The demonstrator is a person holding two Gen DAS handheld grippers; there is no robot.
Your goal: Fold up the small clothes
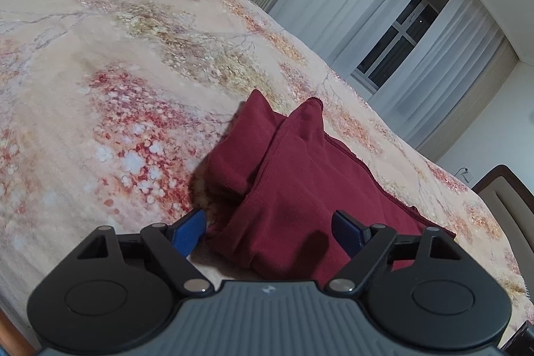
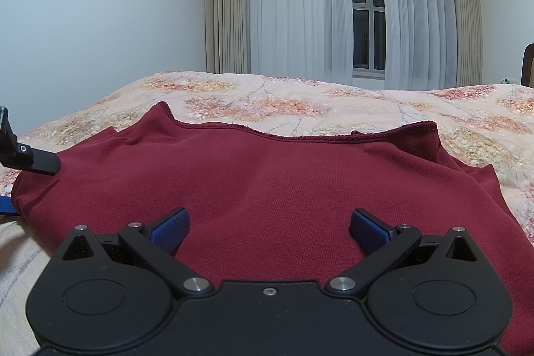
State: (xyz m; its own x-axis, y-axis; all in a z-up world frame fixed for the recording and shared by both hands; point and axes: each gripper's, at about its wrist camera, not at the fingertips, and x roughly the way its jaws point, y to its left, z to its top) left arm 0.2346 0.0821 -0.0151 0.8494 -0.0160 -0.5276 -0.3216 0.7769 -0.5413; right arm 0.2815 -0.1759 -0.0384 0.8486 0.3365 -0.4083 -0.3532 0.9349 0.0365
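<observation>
A dark red garment [image 1: 300,175] lies on the floral bedspread [image 1: 116,89], partly folded, with two pointed folds sticking up at its far end. My left gripper [image 1: 268,227] is open and low over the garment's near left edge; cloth lies between its blue pads, which do not press on it. In the right wrist view the red garment [image 2: 267,169] spreads wide and flat, its hemmed edge at the far side. My right gripper [image 2: 270,227] hovers open just above the near part of the cloth, holding nothing. The left gripper's black finger [image 2: 30,160] shows at the garment's left edge.
The bedspread [image 2: 300,102] runs far beyond the garment on all sides. White curtains [image 2: 300,5] and a dark window [image 2: 365,5] stand behind the bed. A dark wooden headboard [image 1: 507,199] rises at the right, and a wooden edge [image 1: 10,339] shows at the lower left.
</observation>
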